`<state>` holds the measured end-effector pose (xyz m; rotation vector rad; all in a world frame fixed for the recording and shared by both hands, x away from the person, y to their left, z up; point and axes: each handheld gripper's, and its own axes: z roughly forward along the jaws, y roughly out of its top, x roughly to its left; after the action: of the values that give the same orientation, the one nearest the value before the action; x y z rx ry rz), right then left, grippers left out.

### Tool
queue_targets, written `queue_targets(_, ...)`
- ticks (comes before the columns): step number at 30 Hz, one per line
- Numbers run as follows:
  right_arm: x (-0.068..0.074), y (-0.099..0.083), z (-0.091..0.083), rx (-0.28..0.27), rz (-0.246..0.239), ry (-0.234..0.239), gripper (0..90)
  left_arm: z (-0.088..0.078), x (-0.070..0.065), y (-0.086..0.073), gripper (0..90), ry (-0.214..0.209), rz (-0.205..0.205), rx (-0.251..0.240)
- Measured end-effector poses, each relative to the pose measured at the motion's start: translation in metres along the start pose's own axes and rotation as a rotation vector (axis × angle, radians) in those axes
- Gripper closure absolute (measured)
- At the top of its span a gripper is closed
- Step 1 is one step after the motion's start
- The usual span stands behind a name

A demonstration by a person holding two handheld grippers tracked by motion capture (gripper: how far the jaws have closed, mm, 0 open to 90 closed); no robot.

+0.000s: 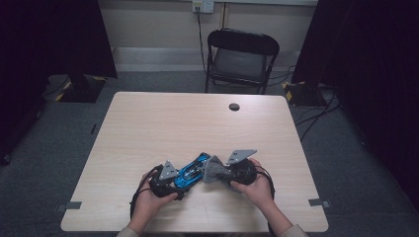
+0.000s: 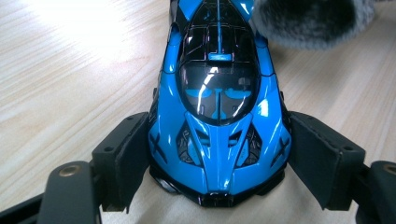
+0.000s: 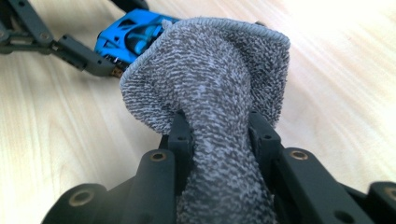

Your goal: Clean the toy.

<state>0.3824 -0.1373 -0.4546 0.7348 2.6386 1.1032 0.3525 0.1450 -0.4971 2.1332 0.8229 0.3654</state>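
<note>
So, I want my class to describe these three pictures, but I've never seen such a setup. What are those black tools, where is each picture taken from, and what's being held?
A person at a wooden table holds a pair of black tongs in each hand. One picture looks down from above; the other two come from cameras riding on the tongs. The left tongs clamp the sides of a blue toy car standing on the table. The right tongs pinch a grey cloth, its free end against the car. It looks like wiping. A black chair stands behind.
</note>
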Motion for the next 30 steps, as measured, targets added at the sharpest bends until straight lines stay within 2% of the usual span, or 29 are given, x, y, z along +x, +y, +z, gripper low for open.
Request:
queue_targets(6,0.006,-0.005,0.001,0.01,-0.009,0.02,68.3,0.0,0.002,-0.001,23.6,-0.014,0.017,0.008)
queue_targets(10,0.017,-0.009,0.005,0.021,-0.032,0.06,68.4,-0.001,0.001,-0.002,25.4,-0.006,0.017,0.015)
queue_targets(13,0.024,-0.01,0.01,0.041,-0.047,0.072,68.3,-0.001,0.001,-0.002,25.8,-0.004,0.011,0.014)
queue_targets(21,0.037,-0.002,0.018,0.047,-0.074,0.122,68.4,-0.001,0.002,0.001,26.1,-0.009,-0.012,0.025)
queue_targets(23,0.04,0.0,0.023,0.054,-0.082,0.13,68.4,0.0,0.002,0.002,26.1,-0.012,-0.029,0.028)
queue_targets(26,0.04,0.003,0.029,0.062,-0.076,0.126,68.5,0.0,0.002,0.002,26.2,-0.018,-0.042,0.027)
queue_targets(30,0.033,0.008,0.031,0.072,-0.055,0.078,68.7,-0.001,0.003,0.001,26.2,-0.021,-0.044,0.022)
